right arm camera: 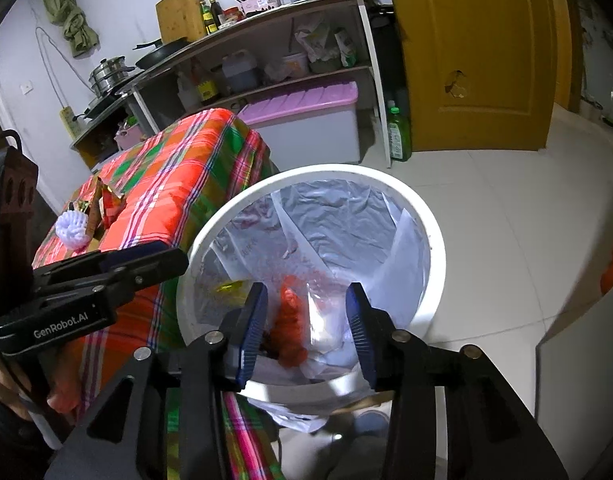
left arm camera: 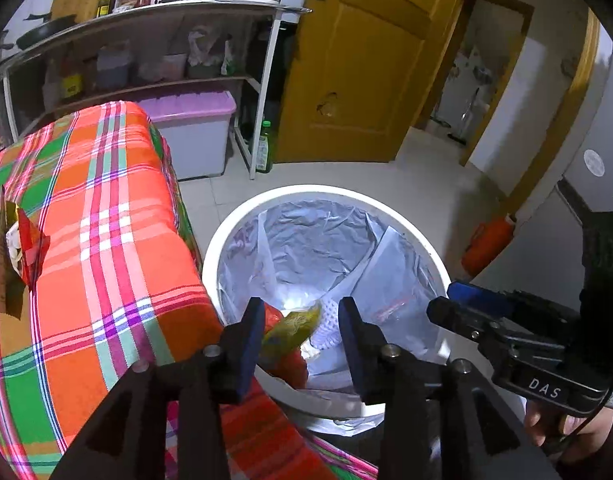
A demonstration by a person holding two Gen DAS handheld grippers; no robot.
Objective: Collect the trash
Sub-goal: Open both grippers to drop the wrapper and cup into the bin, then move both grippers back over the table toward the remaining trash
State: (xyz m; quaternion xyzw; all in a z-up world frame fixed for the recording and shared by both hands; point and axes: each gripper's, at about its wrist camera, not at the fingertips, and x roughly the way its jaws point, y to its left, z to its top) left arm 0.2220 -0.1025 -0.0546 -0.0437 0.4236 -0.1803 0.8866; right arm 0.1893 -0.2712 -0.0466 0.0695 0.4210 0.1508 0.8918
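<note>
A white round trash bin [left arm camera: 234, 236] [right arm camera: 434, 240] with a clear liner stands on the floor beside the table. Inside lie a yellow-green wrapper [left arm camera: 294, 328], red wrappers [right arm camera: 292, 320] and a white foam net [left arm camera: 326, 320]. My left gripper [left arm camera: 302, 340] is open and empty above the bin's near rim. My right gripper [right arm camera: 306, 328] is open and empty over the bin; it also shows in the left wrist view [left arm camera: 458, 304]. On the table lie a red-brown snack bag [left arm camera: 14, 256] [right arm camera: 106, 204] and a white foam net [right arm camera: 71, 230].
The table carries a red, orange and green plaid cloth [left arm camera: 106, 220]. A metal shelf rack [left arm camera: 262, 92] with a lilac-lidded box [left arm camera: 194, 136], a green bottle [left arm camera: 264, 148] and a yellow door [left arm camera: 366, 60] stand behind. An orange object [left arm camera: 490, 244] lies on the tiled floor.
</note>
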